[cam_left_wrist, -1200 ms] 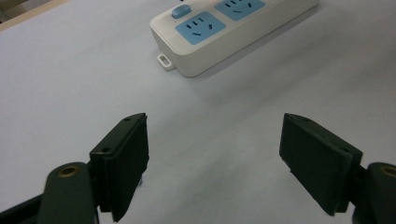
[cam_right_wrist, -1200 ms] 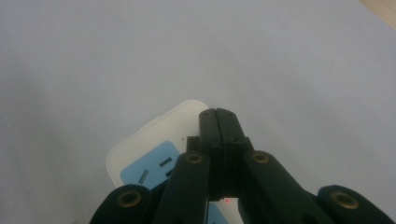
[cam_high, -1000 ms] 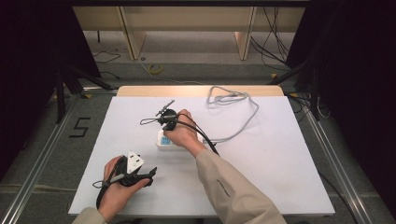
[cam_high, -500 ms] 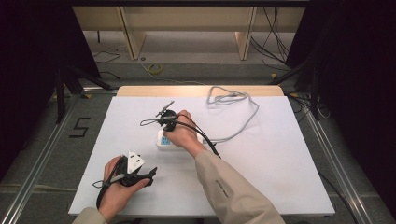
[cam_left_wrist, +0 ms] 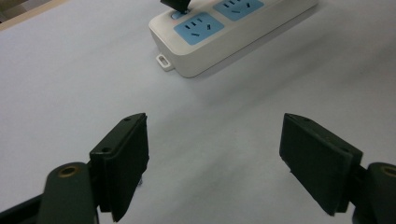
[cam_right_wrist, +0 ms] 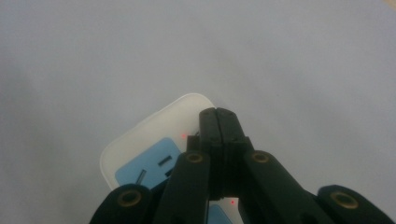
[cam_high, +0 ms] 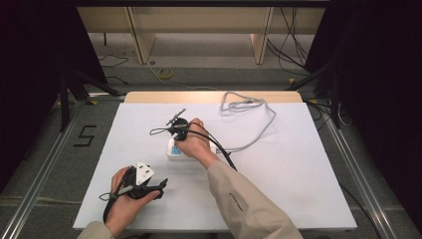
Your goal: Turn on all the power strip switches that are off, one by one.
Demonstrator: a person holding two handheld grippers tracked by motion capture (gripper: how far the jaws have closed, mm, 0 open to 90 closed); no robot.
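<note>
A white power strip (cam_high: 174, 152) with blue socket faces lies mid-table; in the left gripper view the power strip (cam_left_wrist: 233, 32) sits at the top. My right gripper (cam_high: 176, 138) points down onto its left end, held from above by the right hand. In the right gripper view my right gripper (cam_right_wrist: 217, 116) has its jaws pressed together with nothing between them, the tips on the strip's end (cam_right_wrist: 154, 135) beside a small red light. My left gripper (cam_high: 160, 188) rests near the front left of the table. Seen in its own view, my left gripper (cam_left_wrist: 215, 140) stands wide open over bare table.
The strip's grey cable (cam_high: 259, 124) loops toward the back right of the white table (cam_high: 298, 174). A black cable (cam_high: 219, 147) trails from the right gripper along the forearm. A wooden edge (cam_high: 209, 96) runs along the table's far side.
</note>
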